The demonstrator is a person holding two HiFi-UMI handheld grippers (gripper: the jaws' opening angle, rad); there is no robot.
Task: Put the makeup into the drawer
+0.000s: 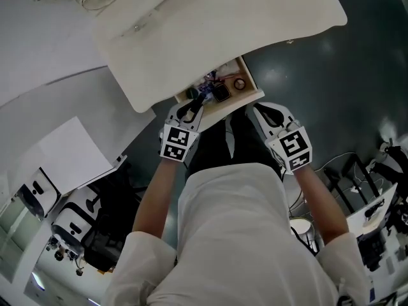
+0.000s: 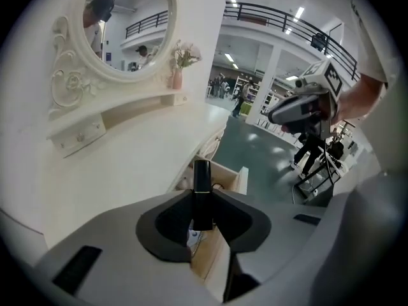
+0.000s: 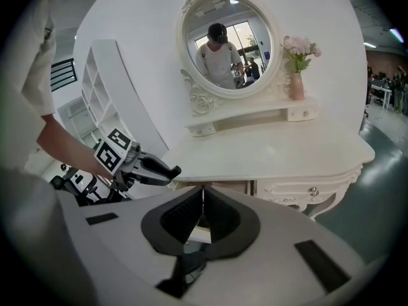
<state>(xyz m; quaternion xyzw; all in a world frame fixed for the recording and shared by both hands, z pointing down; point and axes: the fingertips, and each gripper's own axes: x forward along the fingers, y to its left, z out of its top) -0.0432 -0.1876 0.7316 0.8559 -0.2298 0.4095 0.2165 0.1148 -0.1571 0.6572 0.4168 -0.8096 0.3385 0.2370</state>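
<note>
**Lipstick held at the open drawer, about to be set in**

The left gripper [image 1: 190, 111] is clamped on a black lipstick tube [image 2: 202, 182], which stands upright between its jaws at the left end of the open drawer [image 1: 250, 81]. The tube seems to be just above the drawer rather than inside it. The drawer is pulled out from under the white dressing table [image 1: 223, 24] and already holds a dark square compact [image 1: 221, 92] and a small round case [image 1: 240, 83]. The right gripper [image 3: 203, 195], jaws pressed together on nothing, hangs just off the drawer's right front corner without touching it. The step in hand looks like the placing itself. The next move calls for lowering the tube onto a bare patch left of the compact, then parting the jaws so it lies down without knocking its neighbours.
</note>
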